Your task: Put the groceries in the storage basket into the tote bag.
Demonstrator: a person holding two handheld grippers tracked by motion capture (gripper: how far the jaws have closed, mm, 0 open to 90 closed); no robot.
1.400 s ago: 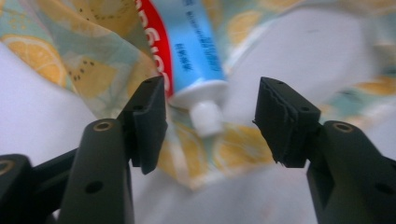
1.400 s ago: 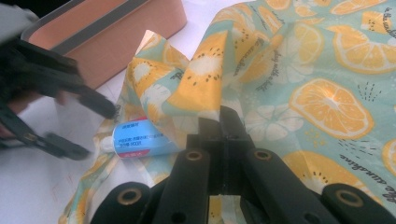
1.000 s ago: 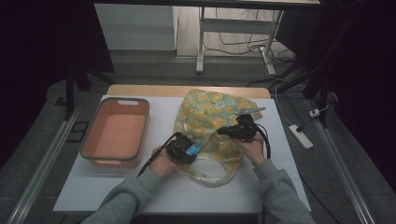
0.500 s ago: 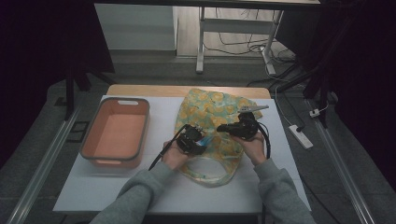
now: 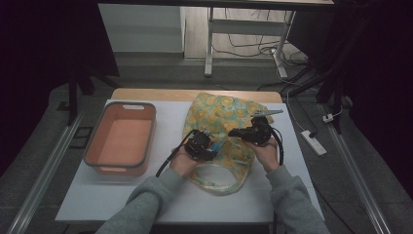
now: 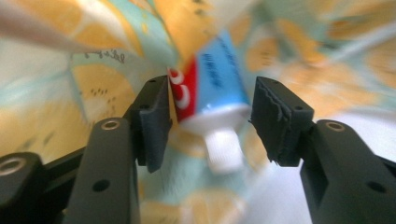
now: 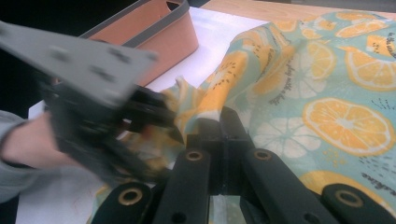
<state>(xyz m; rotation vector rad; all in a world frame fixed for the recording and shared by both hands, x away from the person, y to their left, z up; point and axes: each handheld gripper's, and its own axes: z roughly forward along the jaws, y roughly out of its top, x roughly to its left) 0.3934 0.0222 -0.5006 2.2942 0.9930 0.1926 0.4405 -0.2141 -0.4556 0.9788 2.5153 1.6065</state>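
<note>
Left claw [image 6: 208, 121] opened — toothpaste tube [image 6: 212, 93] cap toward camera.

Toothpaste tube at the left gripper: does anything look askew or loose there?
Yes. The toothpaste tube sits tilted between the left gripper's jaws, which have just been opening; one pad touches it, the other stands clear. The right gripper is shut on the bag's edge.

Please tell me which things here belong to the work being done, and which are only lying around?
Part of the work:
- toothpaste tube, between the fingers of the left gripper, which have just been opening
- fruit-print bag, its edge pinched by the right gripper

Lying about:
- orange tub, away from both hands
- power strip on the floor
</note>
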